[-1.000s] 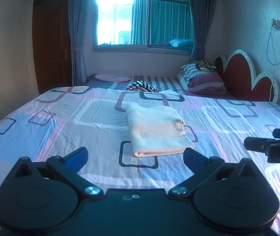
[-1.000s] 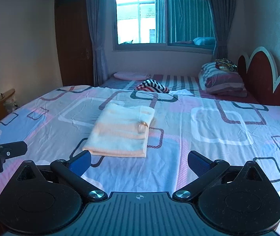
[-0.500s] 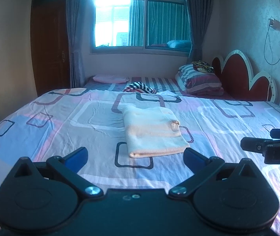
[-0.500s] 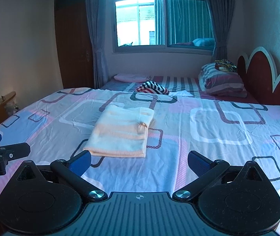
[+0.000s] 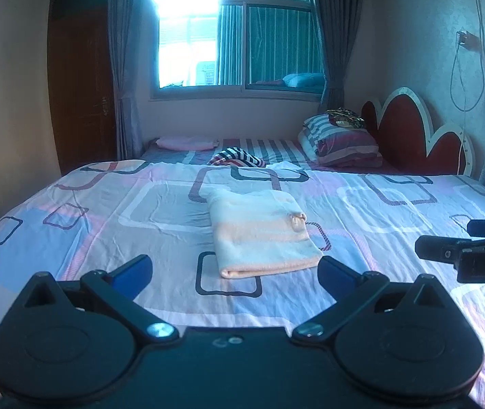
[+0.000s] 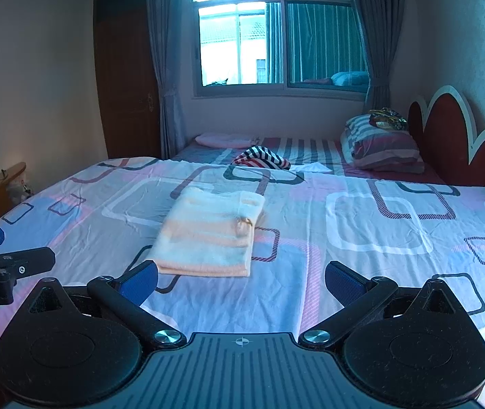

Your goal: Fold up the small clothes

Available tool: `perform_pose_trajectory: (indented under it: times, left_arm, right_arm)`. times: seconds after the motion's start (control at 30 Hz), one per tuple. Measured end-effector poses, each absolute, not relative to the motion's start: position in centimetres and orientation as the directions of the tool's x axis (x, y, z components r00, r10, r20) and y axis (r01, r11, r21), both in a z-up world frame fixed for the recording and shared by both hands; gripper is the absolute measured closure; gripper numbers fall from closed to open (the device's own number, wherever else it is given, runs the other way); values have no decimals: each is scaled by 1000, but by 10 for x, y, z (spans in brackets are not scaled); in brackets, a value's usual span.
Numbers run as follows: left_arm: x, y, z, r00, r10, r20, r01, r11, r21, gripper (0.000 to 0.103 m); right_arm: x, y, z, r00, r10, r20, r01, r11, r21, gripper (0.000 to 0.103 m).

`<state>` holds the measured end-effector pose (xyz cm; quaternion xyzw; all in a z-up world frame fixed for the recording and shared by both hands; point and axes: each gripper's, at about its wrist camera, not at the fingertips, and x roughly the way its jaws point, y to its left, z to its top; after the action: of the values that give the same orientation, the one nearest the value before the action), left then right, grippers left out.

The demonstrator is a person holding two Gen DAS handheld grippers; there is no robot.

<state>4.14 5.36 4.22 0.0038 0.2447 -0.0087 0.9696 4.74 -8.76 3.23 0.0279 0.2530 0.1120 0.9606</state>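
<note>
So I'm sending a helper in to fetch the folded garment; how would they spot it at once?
Start at the big bed with the sheet of rounded squares. Near its middle, ahead of both open grippers, lies the folded garment, a neat pale cream-and-peach striped rectangle. The striped cloth farther back is dark, bold-striped and crumpled in a heap, not folded.

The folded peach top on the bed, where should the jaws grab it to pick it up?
Probably the thick rolled edge nearest the grippers. The folded top lies flat on the bed sheet, and that near edge is rounded and raised, so it gives something to pinch. The open left gripper could slide in low from the front, straight ahead.
</note>
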Motion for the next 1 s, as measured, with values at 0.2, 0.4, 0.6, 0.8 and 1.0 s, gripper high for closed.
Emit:
perform_pose_trajectory:
  times: [0.2,0.4,0.6,0.8,1.0]
  left_arm:
    - [41,56,42,881,-20,-474,25,1000,4,1]
    - [41,56,42,881,-19,-473,23,1000,3,1]
    - [43,57,42,880,-18,-474,24,1000,7,1]
    - [44,57,42,881,-19,-473,25,1000,8,1]
    - [44,55,42,882,-19,-472,27,1000,11,1]
  right_arm:
    - [46,-87,34,847,226,-480,-198,974,109,0]
    - [47,-85,34,847,228,-480,-202,974,106,0]
    - [49,-83,33,845,229,-483,-205,973,103,0]
    - [49,-83,34,846,229,-482,-205,973,102,0]
    - [49,-83,34,846,230,-481,-205,973,104,0]
